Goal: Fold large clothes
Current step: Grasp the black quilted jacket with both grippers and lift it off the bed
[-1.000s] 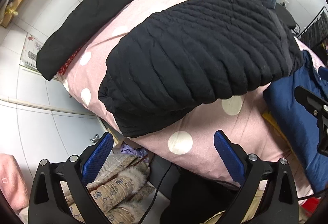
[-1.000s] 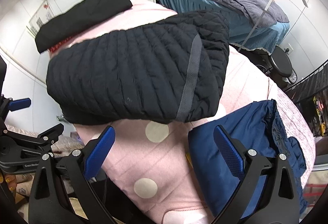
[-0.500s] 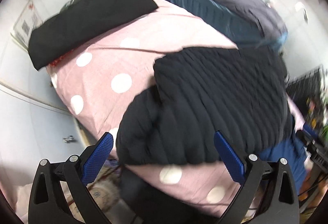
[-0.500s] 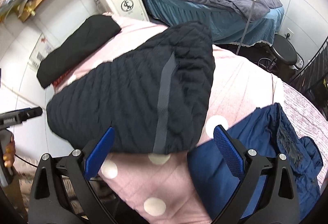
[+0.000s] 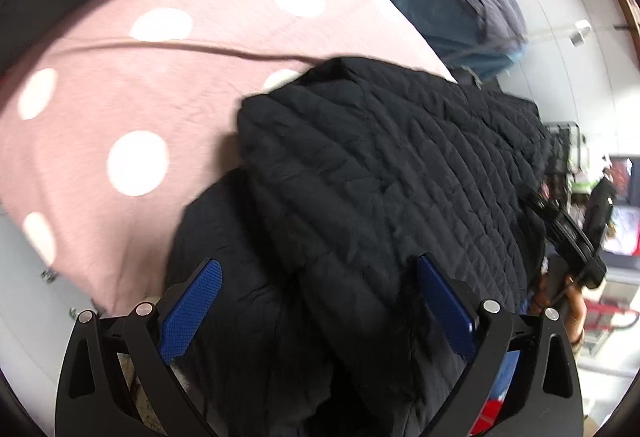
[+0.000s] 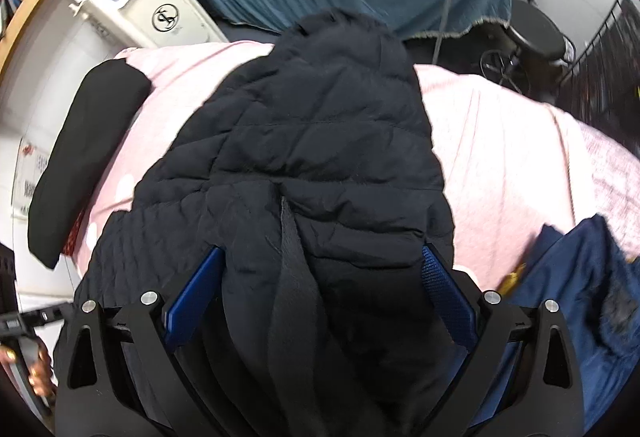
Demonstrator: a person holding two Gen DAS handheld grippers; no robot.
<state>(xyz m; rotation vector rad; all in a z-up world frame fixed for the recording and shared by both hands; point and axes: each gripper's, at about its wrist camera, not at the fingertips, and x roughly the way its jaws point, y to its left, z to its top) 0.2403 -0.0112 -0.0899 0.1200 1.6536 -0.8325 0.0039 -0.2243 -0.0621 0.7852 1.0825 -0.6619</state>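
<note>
A long black folded garment (image 6: 80,161) lies along the left end of the bed with the pink polka-dot cover (image 5: 132,89), well clear of the work. In the middle the black quilted puffer jacket (image 6: 320,157) lies bunched on that cover, its near part spilling toward the bed's front edge. The left gripper (image 5: 316,301) has its blue pads (image 5: 192,305) spread wide, with jacket fabric bulging between them but not pinched. The right gripper (image 6: 318,293) is likewise spread wide, straddling the jacket's grey webbing strip (image 6: 292,277).

The padding is thick and slippery, so I judge a shallow bite would catch only the top layer and let the fold slide apart. With so much weight near the front edge, a careless pull could drag the jacket off the bed.

To the right, a crumpled navy-blue garment (image 6: 580,285) sits just beside the right gripper and could get snagged. Bare pink cover lies open beyond the jacket and to its left.
</note>
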